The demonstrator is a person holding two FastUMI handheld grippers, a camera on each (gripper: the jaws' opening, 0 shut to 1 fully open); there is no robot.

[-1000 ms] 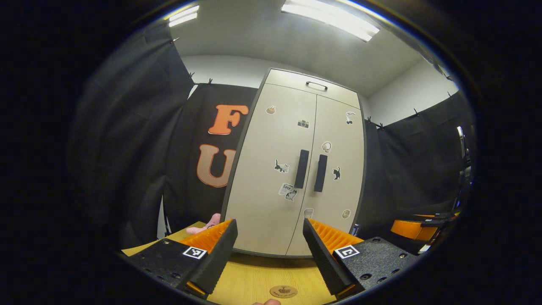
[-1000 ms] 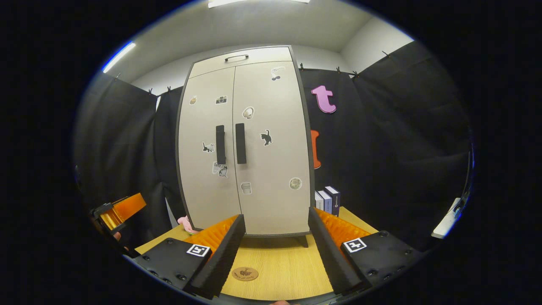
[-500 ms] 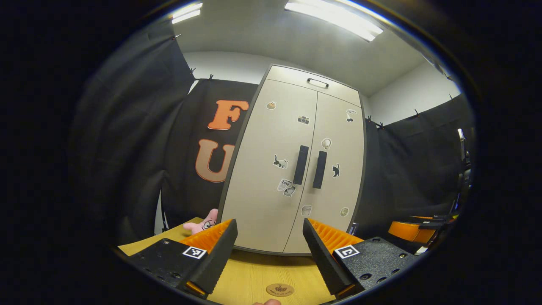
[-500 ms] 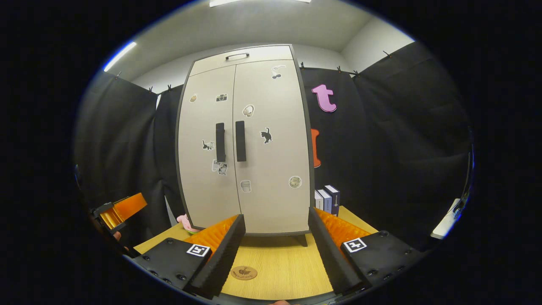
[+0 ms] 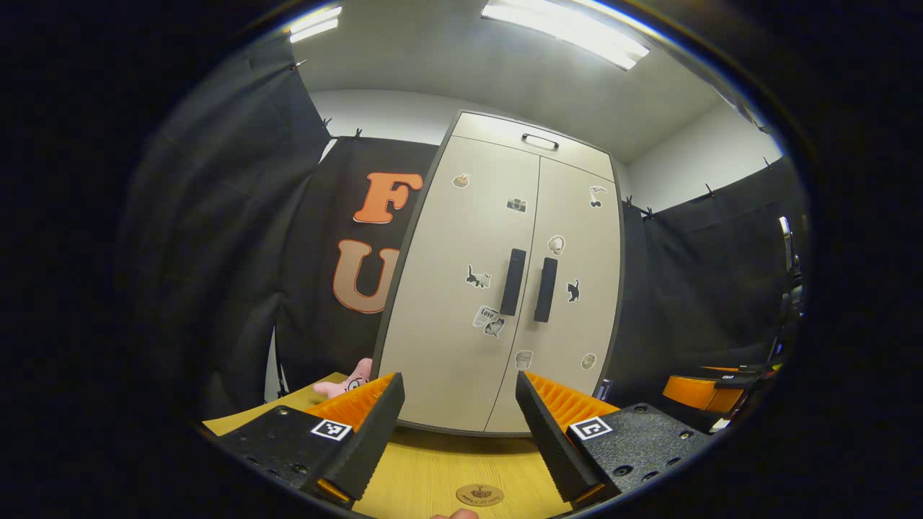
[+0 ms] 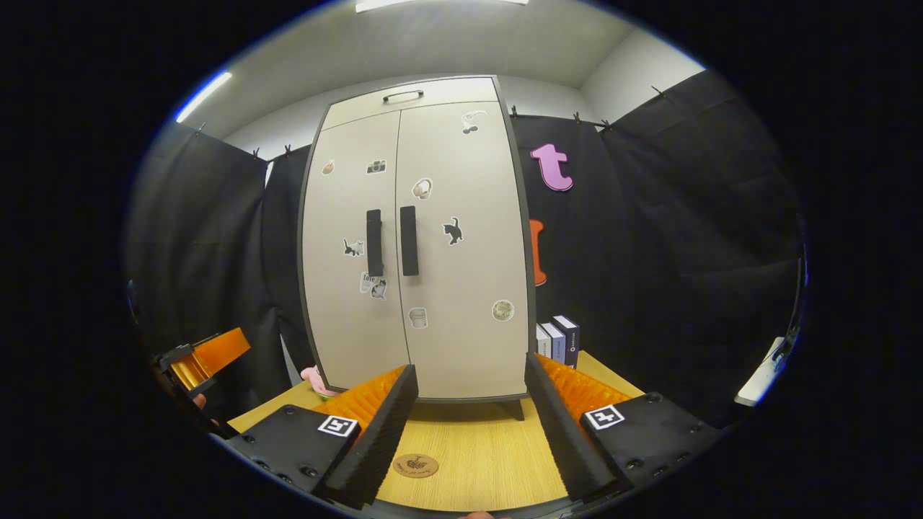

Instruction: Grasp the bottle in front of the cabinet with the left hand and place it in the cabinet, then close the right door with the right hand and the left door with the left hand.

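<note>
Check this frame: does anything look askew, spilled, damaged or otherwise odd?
Nothing stands out. The cabinet stands upright on the table with both doors shut flush. Both the left gripper and the right gripper are open and hold nothing.

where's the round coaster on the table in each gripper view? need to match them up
Left gripper view: the round coaster lies on the table at bottom centre, between the left gripper fingers.
Right gripper view: the round coaster lies left of centre, beside the right gripper left finger.
Shared landmark: the cabinet, doors closed, with two dark handles.
</note>
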